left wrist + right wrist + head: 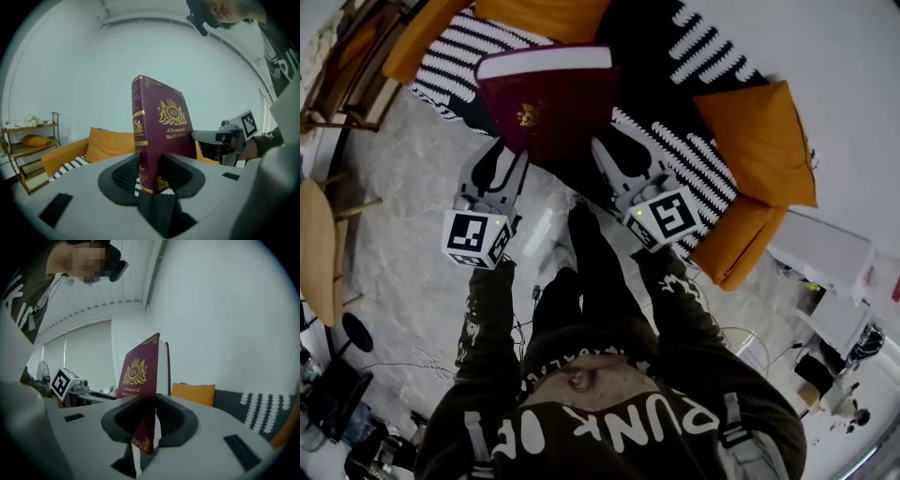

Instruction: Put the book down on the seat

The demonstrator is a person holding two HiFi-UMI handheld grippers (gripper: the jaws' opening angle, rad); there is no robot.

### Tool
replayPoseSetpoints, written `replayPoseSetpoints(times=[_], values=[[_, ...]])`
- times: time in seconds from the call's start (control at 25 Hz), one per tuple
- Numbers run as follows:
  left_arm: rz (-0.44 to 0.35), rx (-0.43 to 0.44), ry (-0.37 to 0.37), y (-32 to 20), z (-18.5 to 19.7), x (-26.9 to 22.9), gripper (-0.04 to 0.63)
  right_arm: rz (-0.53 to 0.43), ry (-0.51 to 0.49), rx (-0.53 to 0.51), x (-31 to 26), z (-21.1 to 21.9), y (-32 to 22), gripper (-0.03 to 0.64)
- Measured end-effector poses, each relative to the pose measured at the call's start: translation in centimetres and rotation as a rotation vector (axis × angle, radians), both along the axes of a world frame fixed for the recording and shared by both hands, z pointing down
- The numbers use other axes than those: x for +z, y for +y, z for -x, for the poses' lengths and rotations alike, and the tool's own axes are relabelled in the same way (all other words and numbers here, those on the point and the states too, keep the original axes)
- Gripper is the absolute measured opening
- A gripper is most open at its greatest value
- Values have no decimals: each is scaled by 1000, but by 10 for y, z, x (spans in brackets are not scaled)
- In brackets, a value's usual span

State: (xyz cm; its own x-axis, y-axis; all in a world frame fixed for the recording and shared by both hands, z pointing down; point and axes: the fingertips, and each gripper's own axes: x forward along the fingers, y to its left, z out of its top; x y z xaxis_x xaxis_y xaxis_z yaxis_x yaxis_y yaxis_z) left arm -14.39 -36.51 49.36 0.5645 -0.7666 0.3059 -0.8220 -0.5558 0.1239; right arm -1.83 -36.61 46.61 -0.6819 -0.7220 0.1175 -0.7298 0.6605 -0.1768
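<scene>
A thick maroon book (546,98) with a gold crest hangs in the air above the sofa seat (680,155), which is covered by a black-and-white striped throw. My left gripper (510,155) is shut on the book's lower left corner and my right gripper (607,153) on its lower right edge. In the left gripper view the book (161,136) stands upright with its spine clamped between the jaws of the left gripper (151,180). In the right gripper view the book (140,373) rises from the pinched jaws of the right gripper (147,420), cover and page block both caught.
Orange cushions lie on the sofa at the right (764,141) and at the far end (539,14). A wooden shelf (347,80) and a round wooden table (319,253) stand at the left. A white cabinet (820,248) is at the right. The person's legs (581,272) stand on marble floor.
</scene>
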Motion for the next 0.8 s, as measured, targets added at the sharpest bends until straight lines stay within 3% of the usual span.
replayPoseSetpoints(times=[0.32, 0.56, 0.72, 0.8], values=[[242, -15, -45, -77, -3, 222, 147, 244, 34, 5, 215, -1, -86, 86], [360, -32, -51, -100, 1, 333, 147, 364, 50, 23, 329, 3, -118, 86], [434, -29, -72, -110, -41, 405, 147, 434, 66, 26, 396, -36, -133, 87], [433, -25, -64, -110, -71, 410, 148, 447, 62, 43, 403, -67, -132, 87]])
